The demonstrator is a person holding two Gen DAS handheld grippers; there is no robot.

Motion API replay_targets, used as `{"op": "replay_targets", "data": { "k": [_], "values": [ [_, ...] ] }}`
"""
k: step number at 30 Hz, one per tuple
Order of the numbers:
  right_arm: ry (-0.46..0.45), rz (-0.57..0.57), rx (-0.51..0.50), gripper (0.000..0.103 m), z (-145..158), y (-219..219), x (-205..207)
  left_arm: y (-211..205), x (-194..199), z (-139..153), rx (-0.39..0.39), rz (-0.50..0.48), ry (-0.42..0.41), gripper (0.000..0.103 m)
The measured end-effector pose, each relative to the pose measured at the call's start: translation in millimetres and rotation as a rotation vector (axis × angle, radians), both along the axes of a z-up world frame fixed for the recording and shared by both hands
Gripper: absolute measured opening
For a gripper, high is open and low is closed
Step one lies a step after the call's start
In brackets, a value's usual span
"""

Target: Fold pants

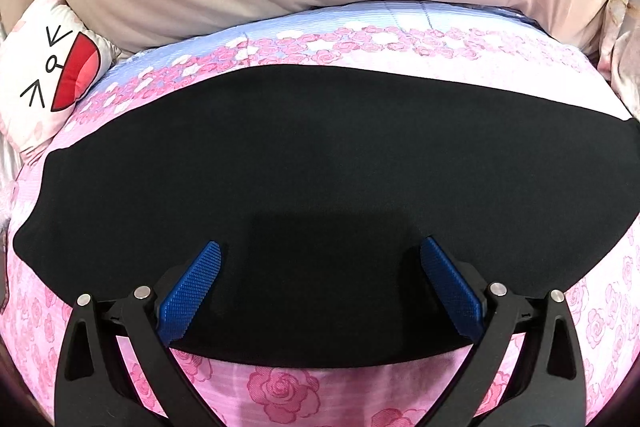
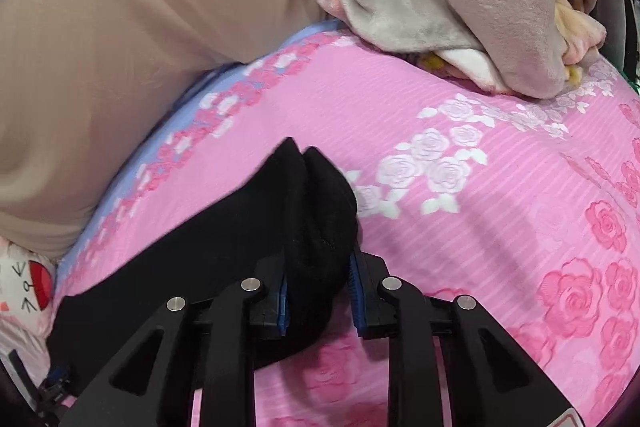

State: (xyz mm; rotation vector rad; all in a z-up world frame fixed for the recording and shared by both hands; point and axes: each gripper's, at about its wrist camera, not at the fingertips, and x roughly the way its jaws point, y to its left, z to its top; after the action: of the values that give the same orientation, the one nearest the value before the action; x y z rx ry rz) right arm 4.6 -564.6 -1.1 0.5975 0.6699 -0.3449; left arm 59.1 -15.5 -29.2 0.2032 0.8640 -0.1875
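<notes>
- Right gripper (image 2: pixel 318 291) clenched on one bunched end of the pants (image 2: pixel 224 247), ready to carry it over.
- Left gripper (image 1: pixel 320 287) released, jaws spread above the pants' near edge, poised to pin the cloth on the bed (image 2: pixel 500 187).

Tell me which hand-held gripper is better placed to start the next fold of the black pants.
Right. The right hand-held gripper is already clamped on a bunched end of the black pants, so it could probably carry that end over. The left hand-held gripper hangs open above the flat cloth, gripping nothing.
</notes>
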Motion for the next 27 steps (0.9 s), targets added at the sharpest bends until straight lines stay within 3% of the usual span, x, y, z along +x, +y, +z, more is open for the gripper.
{"op": "replay_targets", "data": {
  "k": [2,5,9,13,17,19,20,21,24,27],
  "values": [
    [-0.057,0.062,-0.019,0.021,26,27,5,7,1,4,-0.009,0.021,-0.005,0.098],
    [-0.136,0.261,-0.089,0.021,83,108,29,28,3,17,-0.039,0.069,-0.04,0.098],
    [-0.165,0.547,-0.132,0.022,113,228,67,62,2,35,-0.041,0.13,-0.092,0.098],
    [-0.107,0.783,-0.14,0.022,82,341,109,109,1,46,-0.05,0.218,-0.115,0.098],
    [0.092,0.938,-0.177,0.028,6,423,139,153,0,42,-0.044,0.286,-0.104,0.098],
    [0.091,0.933,-0.308,0.033,-4,443,124,171,-1,37,-0.033,0.304,-0.093,0.098],
    [0.085,0.947,-0.324,0.046,1,447,117,178,-1,35,-0.03,0.31,-0.091,0.098],
    [0.066,0.963,-0.288,0.05,12,446,107,186,-3,33,-0.024,0.319,-0.09,0.098],
    [-0.039,0.914,-0.26,0.05,54,428,85,195,-2,29,-0.015,0.326,-0.09,0.098],
    [-0.061,0.788,-0.295,0.05,72,404,92,193,2,29,-0.043,0.316,-0.087,0.098]
  ]
}}
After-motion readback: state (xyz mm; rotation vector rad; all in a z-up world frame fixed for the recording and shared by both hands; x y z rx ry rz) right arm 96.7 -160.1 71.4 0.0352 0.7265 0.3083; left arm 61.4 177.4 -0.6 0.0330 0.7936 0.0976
